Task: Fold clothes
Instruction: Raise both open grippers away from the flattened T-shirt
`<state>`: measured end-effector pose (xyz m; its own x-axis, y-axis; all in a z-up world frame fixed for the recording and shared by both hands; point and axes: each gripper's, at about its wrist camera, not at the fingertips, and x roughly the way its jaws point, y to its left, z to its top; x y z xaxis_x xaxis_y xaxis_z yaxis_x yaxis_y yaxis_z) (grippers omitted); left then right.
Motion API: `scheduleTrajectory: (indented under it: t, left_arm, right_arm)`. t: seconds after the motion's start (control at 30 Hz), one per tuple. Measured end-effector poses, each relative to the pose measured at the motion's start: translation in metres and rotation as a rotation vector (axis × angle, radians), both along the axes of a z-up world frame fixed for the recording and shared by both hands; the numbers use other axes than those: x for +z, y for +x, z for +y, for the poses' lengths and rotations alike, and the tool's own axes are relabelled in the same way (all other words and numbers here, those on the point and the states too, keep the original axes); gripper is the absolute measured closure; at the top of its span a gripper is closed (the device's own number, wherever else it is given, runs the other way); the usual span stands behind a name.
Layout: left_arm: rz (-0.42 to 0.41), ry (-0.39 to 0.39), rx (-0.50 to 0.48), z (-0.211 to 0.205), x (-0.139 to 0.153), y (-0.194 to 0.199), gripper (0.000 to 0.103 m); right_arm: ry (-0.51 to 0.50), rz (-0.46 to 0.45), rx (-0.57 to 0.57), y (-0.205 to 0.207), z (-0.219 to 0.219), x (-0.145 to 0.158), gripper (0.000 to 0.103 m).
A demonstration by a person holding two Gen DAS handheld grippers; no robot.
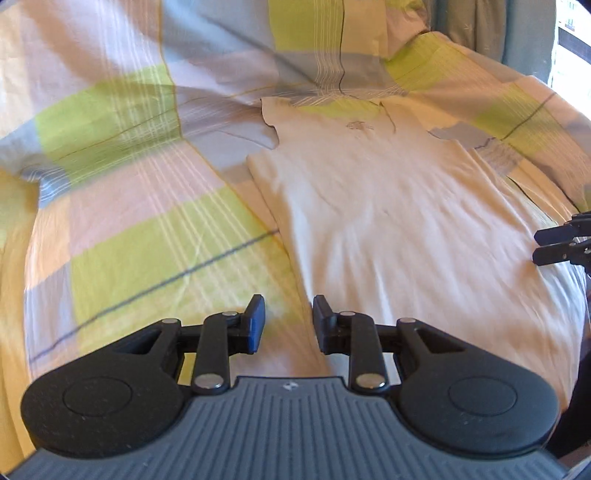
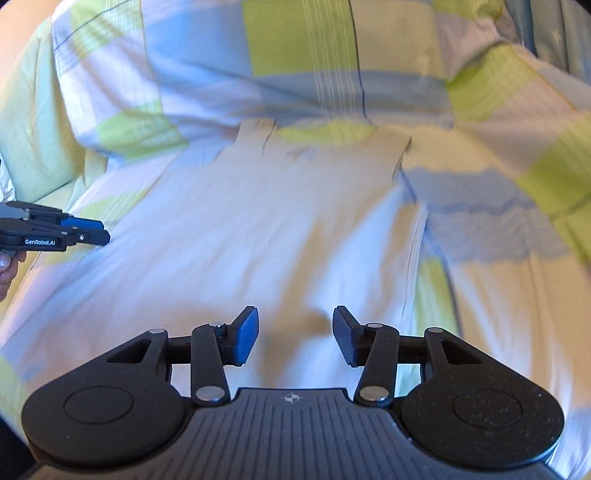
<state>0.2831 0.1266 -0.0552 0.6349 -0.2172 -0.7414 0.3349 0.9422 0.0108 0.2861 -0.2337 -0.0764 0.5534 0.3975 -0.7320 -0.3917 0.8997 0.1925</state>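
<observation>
A white sleeveless top (image 1: pixel 369 206) lies flat on a checked bedspread (image 1: pixel 122 206), neckline far from me, a small dark print on its chest. My left gripper (image 1: pixel 288 325) is open and empty, low over the top's near left edge. My right gripper (image 2: pixel 295 336) is open and empty over the top's (image 2: pixel 258 236) lower middle. The right gripper's fingers (image 1: pixel 557 245) show at the right edge of the left wrist view. The left gripper (image 2: pixel 96 232) shows at the left edge of the right wrist view.
The bedspread (image 2: pixel 509 206) in green, blue, pink and yellow checks bulges into a pillow or duvet mound (image 1: pixel 295 44) behind the top. Grey curtains (image 1: pixel 480 26) and a bright window (image 1: pixel 572 40) are at the far right.
</observation>
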Motion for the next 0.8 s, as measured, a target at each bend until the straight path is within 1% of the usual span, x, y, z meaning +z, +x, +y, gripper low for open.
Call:
scheduleTrajectory:
  t: [0.03, 0.1, 0.17, 0.23, 0.3, 0.33, 0.37, 0.4, 0.53, 0.57, 0.6, 0.67, 0.73, 0.8]
  left_arm:
    - [0.0, 0.011, -0.001, 0.002, 0.001, -0.009, 0.078]
    - [0.005, 0.04, -0.003, 0.007, 0.004, -0.023, 0.077]
    - [0.012, 0.091, -0.002, 0.013, 0.008, -0.037, 0.078]
    - [0.006, 0.114, -0.025, 0.017, 0.013, -0.053, 0.079]
    - [-0.005, 0.109, -0.073, 0.018, 0.021, -0.074, 0.076]
    - [-0.016, 0.117, -0.107, 0.017, 0.025, -0.084, 0.074]
    - [-0.031, 0.135, -0.153, 0.014, 0.028, -0.096, 0.07]
    - [-0.044, 0.164, -0.197, 0.01, 0.029, -0.106, 0.067]
    - [-0.107, 0.315, -0.348, -0.004, 0.028, -0.144, 0.065]
    - [-0.138, 0.366, -0.386, -0.007, 0.025, -0.153, 0.061]
    - [-0.154, 0.416, -0.419, -0.01, 0.022, -0.16, 0.056]
    - [-0.16, 0.498, -0.472, -0.015, 0.011, -0.167, 0.05]
    - [-0.147, 0.536, -0.517, -0.021, -0.001, -0.17, 0.05]
    - [-0.163, 0.548, -0.538, -0.028, -0.01, -0.17, 0.052]
  right_arm:
    - [0.002, 0.019, -0.001, -0.011, 0.0, -0.004, 0.055]
    - [-0.029, 0.012, -0.005, -0.031, -0.001, -0.006, 0.055]
    - [-0.066, 0.032, -0.016, -0.044, -0.005, -0.005, 0.055]
    - [-0.094, 0.061, -0.043, -0.056, -0.011, -0.004, 0.055]
    - [-0.108, 0.067, -0.078, -0.069, -0.015, 0.0, 0.055]
    - [-0.1, 0.058, -0.085, -0.077, -0.015, 0.004, 0.054]
    - [-0.087, 0.046, -0.083, -0.086, -0.014, 0.007, 0.054]
    - [-0.08, 0.032, -0.071, -0.096, -0.01, 0.011, 0.054]
    - [-0.095, -0.036, 0.005, -0.132, 0.01, 0.024, 0.05]
    - [-0.104, -0.055, 0.029, -0.141, 0.015, 0.026, 0.049]
    - [-0.114, -0.069, 0.048, -0.148, 0.02, 0.028, 0.045]
    - [-0.136, -0.097, 0.087, -0.162, 0.029, 0.03, 0.043]
    - [-0.147, -0.101, 0.106, -0.168, 0.035, 0.029, 0.038]
    - [-0.145, -0.098, 0.11, -0.171, 0.039, 0.026, 0.038]
